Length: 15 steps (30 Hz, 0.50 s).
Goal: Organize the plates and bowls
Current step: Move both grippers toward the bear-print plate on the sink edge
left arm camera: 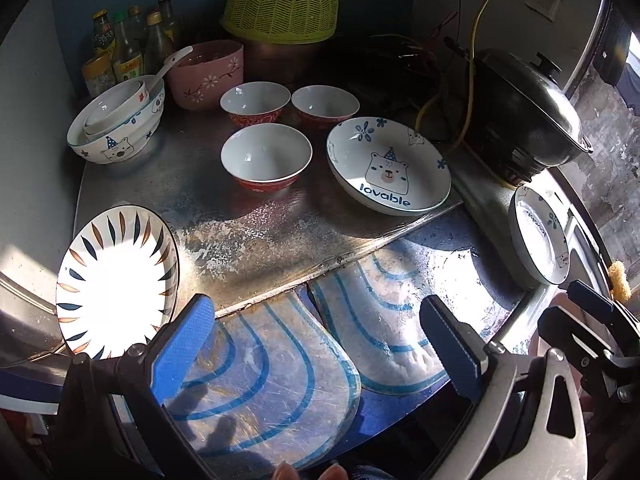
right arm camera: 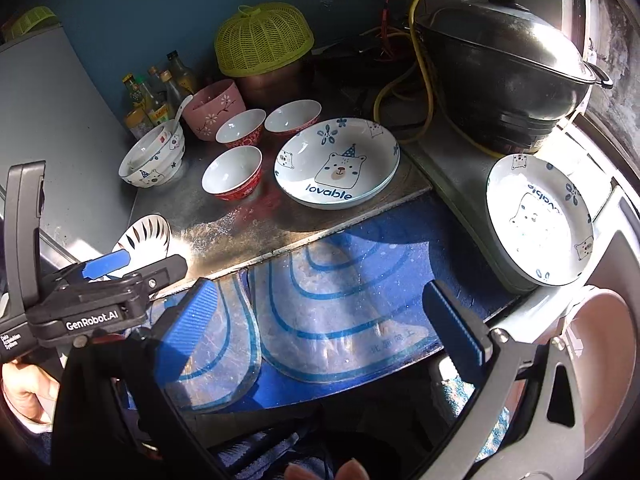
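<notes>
Crockery for sorting is shown spread over a worn metal tabletop (left arm camera: 240, 232), viewed from both wrist cameras. Three small red-patterned bowls with white interiors are counted: one nearer (left arm camera: 266, 162) and two behind it, side by side (left arm camera: 255, 103) (left arm camera: 325, 106). One pink flowered bowl (left arm camera: 206, 74) is set behind these, and at the left a stack of bear-printed bowls (left arm camera: 116, 128) is seen with a white spoon (left arm camera: 170, 62) resting in it; the number of bowls in the stack cannot be told for certain. Two plates marked "lovable" are present: one (left arm camera: 388, 166) lies flat to the right of the red bowls, the other (right arm camera: 538, 218) is placed well apart on a raised ledge at the right, below a lidded black wok (right arm camera: 504, 64). One plate with radiating dark strokes (left arm camera: 116, 280) sits at the left front edge, partly washed out by sunlight. At the rear, one green mesh food cover (left arm camera: 280, 6) and a cluster of condiment bottles (left arm camera: 132, 46) are seen. Two striped mats (left arm camera: 280, 368) lie on the blue surface at the front.

The left gripper (left arm camera: 324, 344) is held with its jaws spread wide and empty above the mats. The right gripper (right arm camera: 332, 320) is likewise held with jaws apart, nothing between them.
</notes>
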{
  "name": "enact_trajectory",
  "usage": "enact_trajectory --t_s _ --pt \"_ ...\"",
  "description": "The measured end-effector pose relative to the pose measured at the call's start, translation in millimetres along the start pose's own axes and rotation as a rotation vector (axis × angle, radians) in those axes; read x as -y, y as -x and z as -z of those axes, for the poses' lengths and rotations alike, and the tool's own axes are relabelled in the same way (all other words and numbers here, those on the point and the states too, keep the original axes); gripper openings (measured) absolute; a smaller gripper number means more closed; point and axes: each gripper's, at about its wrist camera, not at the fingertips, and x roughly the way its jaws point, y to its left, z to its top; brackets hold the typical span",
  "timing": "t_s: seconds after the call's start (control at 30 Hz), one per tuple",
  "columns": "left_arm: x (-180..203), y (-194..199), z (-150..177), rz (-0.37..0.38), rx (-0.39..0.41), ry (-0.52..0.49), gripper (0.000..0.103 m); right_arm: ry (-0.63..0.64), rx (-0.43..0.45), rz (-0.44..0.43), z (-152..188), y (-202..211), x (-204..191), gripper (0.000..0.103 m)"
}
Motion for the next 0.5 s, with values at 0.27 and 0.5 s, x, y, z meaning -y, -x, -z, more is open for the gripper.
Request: enact_trajectory --t_s 0.27,0.5 --pt "35 -12 -6 0.027 -0.027 -0.057 0.103 -0.062 0.013 0.044 0 12 36 0.103" --pt "65 -19 -10 0.047 -0.041 -0.099 0.103 -0.109 0.026 0.067 0 23 69 0.103"
